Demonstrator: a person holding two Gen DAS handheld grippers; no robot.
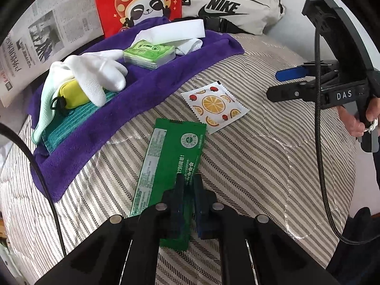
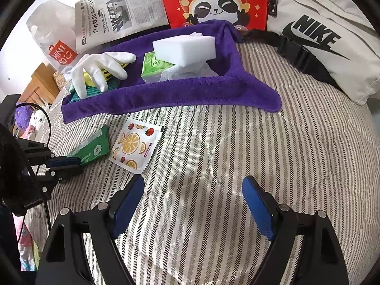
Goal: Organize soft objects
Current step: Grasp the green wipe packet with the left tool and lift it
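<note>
The left gripper (image 1: 188, 185) is clamped on the near end of a green sachet (image 1: 173, 156) lying on the striped bedcover (image 1: 273, 178) — an orange-print sachet (image 1: 215, 106) lies just beyond.

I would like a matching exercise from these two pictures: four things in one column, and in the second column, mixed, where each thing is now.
Things:
1. green packet
2. fruit-print packet
3. white glove
4. white sponge block

Places:
A. on the purple towel, over a yellow pouch
B. loose on the striped bedcover
C. on top of the green tissue pack
D. between the left gripper's shut jaws

Pairs: 1-D, 2-B, 3-A, 4-C
</note>
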